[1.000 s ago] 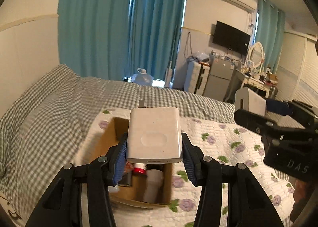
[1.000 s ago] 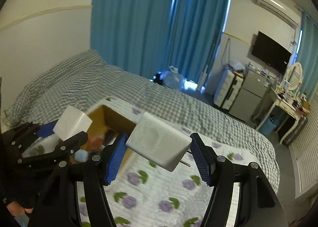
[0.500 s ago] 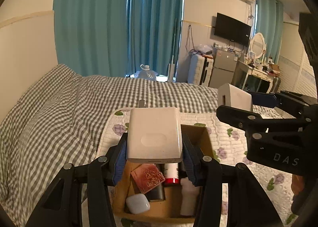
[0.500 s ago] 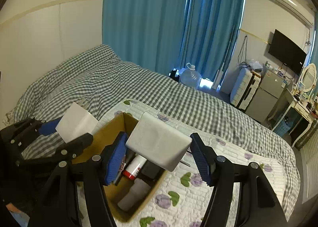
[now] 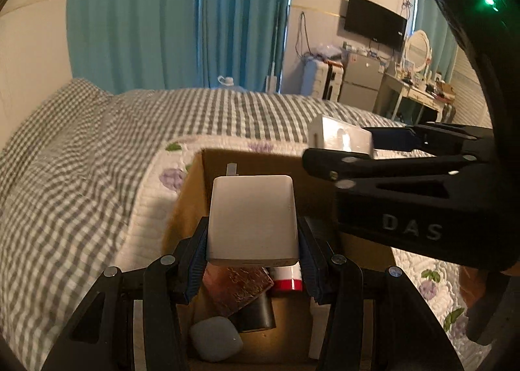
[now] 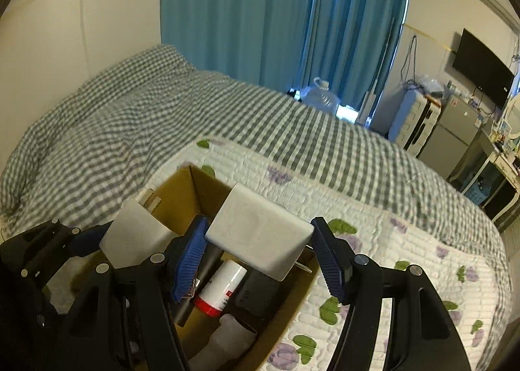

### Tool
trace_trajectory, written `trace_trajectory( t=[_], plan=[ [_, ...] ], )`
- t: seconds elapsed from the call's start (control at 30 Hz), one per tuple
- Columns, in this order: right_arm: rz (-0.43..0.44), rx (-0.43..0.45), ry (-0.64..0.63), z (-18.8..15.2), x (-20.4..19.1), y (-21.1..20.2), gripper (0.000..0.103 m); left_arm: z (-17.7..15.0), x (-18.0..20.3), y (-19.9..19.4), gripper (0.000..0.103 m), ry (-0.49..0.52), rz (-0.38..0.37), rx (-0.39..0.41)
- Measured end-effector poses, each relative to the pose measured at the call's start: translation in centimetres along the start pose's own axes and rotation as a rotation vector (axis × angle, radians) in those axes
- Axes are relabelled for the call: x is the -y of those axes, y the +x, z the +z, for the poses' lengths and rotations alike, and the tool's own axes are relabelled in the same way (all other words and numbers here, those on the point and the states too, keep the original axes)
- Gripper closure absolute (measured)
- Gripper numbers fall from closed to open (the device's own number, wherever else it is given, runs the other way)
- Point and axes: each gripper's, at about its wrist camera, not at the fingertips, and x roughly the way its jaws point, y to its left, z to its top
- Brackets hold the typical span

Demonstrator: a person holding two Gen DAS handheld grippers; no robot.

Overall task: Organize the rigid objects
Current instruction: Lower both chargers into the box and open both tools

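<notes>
My left charger (image 5: 252, 218) is smooth, matt white plastic with a dull metal prong; the right charger (image 6: 258, 234) looks the same, slightly glossier. My fingers (image 5: 195, 260) are matt black plastic with ribbed blue rubber pads. The box (image 6: 208, 189) is plain brown cardboard. The quilt (image 6: 406, 257) is stitched, puffy cloth; the checked bedspread (image 5: 81, 159) is crinkled cloth.

Teal curtains (image 5: 182, 13) hang behind a checked bed (image 6: 130, 130); a television (image 5: 375, 26) is wall-mounted.
</notes>
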Motion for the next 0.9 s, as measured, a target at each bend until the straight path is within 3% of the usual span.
trace_trajectory(
  t=[0.2, 0.6, 0.8, 0.87, 0.9],
  plan=[
    [0.001, -0.037, 0.008, -1.0, 0.1, 2.3, 0.039, -0.4, 1.3, 1.3, 0.053, 0.037, 0.004, -0.048],
    [0.0, -0.094, 0.019, -2.7, 0.0, 4.9, 0.038, -1.4, 0.5, 3.9, 0.052, 0.009, 0.019, -0.158],
    [0.008, -0.111, 0.068, -3.2, 0.7, 5.7, 0.038, -1.6, 0.5, 3.9, 0.047, -0.007, -0.003, -0.162],
    [0.022, -0.093, 0.073, -3.2, 0.8, 5.4, 0.031, -1.6, 0.5, 3.6, 0.04, -0.005, -0.009, -0.148],
    [0.019, -0.08, 0.075, -3.2, 0.9, 5.1, 0.021, -1.5, 0.5, 3.5, 0.04, -0.004, -0.006, -0.146]
  ],
)
